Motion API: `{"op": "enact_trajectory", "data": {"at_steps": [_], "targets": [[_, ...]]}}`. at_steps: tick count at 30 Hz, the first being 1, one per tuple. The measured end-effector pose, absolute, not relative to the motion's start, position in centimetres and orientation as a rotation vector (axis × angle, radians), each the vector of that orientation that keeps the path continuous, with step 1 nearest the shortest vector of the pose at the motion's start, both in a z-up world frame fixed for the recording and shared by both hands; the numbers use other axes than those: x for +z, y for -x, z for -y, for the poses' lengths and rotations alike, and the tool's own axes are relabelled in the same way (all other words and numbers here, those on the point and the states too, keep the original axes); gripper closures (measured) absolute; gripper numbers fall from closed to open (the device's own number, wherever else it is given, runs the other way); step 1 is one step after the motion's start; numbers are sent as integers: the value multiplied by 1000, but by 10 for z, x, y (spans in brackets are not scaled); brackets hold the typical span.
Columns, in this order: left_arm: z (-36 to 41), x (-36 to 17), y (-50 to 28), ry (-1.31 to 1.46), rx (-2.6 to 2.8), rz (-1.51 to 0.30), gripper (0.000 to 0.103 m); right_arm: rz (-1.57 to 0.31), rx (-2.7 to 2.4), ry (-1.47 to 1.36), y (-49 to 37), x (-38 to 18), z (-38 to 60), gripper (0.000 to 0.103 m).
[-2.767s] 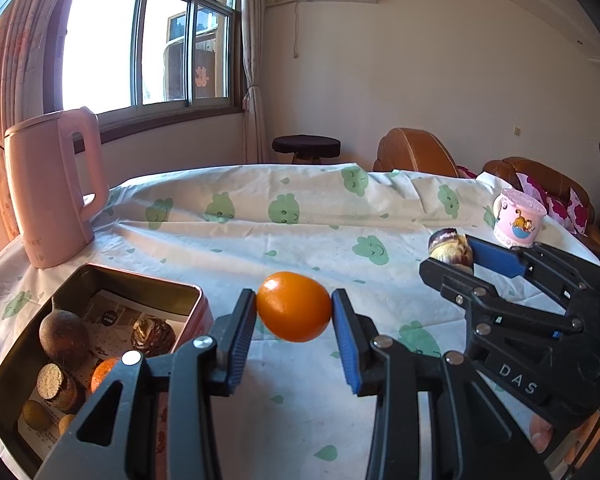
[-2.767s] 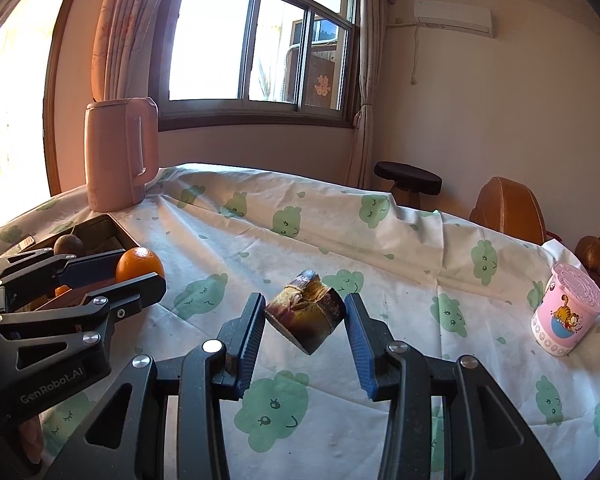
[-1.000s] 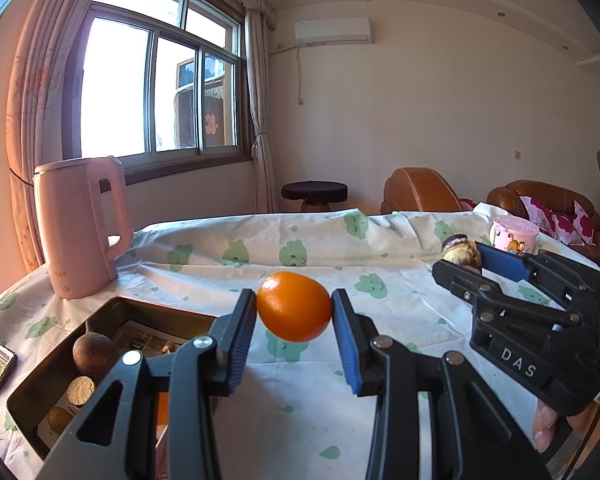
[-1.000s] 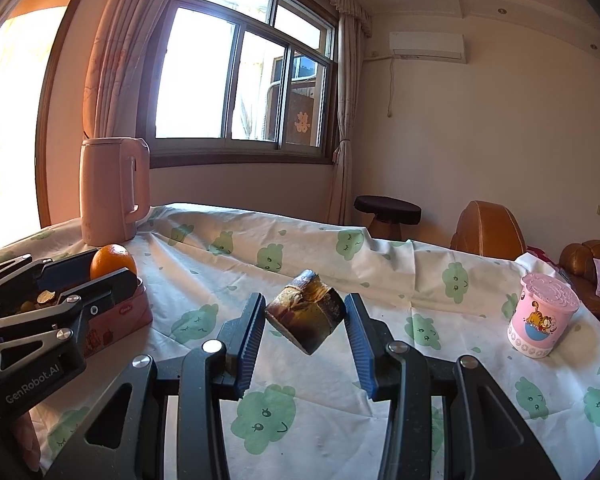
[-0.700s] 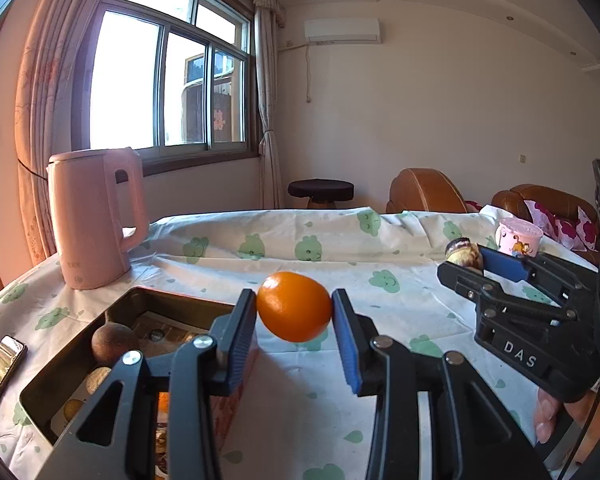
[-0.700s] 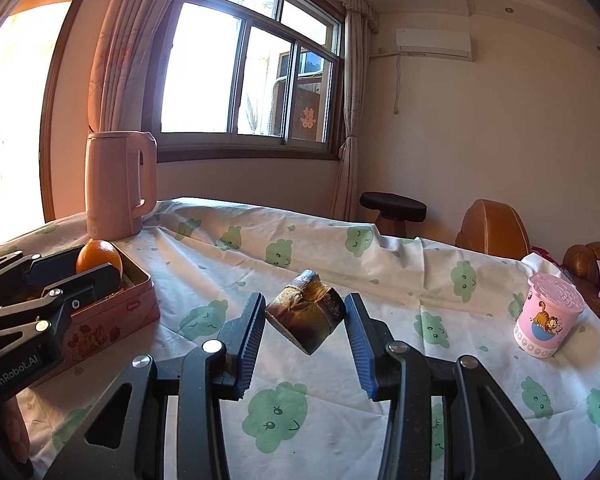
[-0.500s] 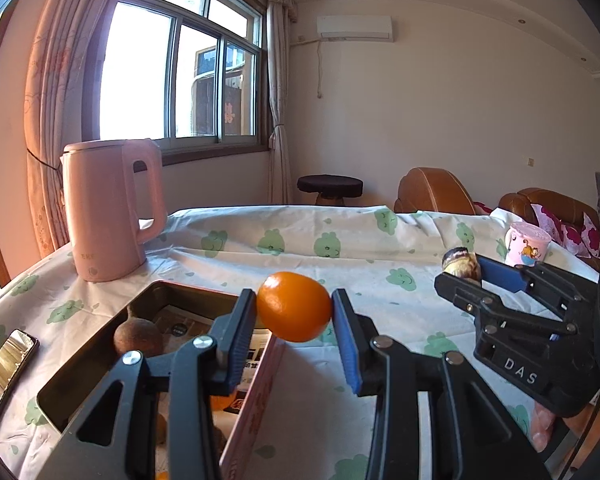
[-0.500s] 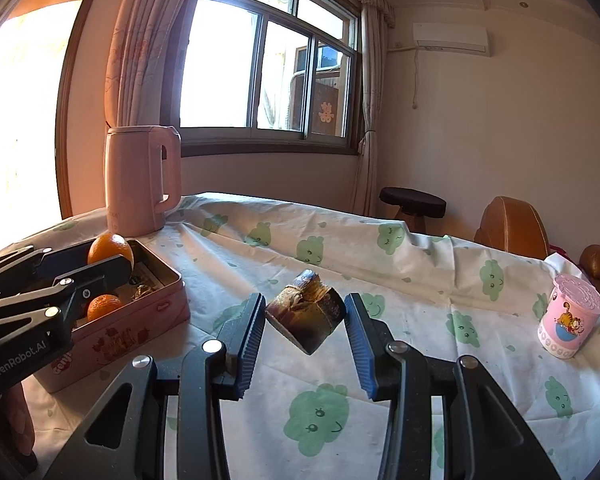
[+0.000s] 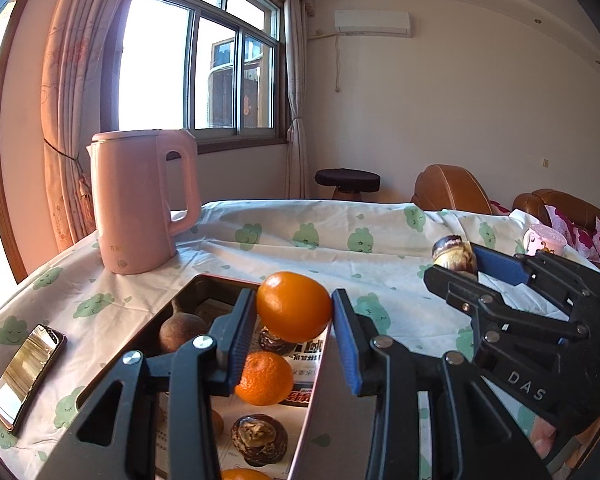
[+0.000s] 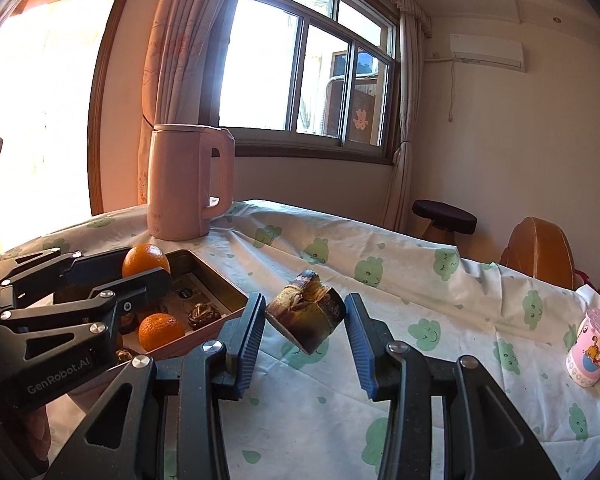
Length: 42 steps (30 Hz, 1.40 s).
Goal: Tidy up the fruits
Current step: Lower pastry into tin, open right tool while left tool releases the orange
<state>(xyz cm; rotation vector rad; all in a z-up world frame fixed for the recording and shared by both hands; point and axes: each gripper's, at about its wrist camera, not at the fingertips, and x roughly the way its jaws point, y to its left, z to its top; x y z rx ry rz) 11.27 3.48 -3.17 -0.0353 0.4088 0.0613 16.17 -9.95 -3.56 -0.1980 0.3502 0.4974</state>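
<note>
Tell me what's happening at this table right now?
A person is sorting fruit into a tin box on the table, using two handheld grippers. The left gripper is shut on an orange held above the box, which already contains another orange and some dark brown fruits. The right gripper is shut on a dark, dried-looking fruit, held above the tablecloth beside the box. A pink kettle stands behind the box.

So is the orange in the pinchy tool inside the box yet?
Not yet. The orange is still clamped in the left tool, up in the air over the tin box, where other fruit already lies.
</note>
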Motion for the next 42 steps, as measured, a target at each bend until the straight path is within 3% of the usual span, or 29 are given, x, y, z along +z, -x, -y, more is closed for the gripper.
{"op": "enact_trajectory", "data": {"at_steps": [42], "targets": [[-97,-45,-134,21,137,-547,63,-463,614,220,-187,-38,12,60]]}}
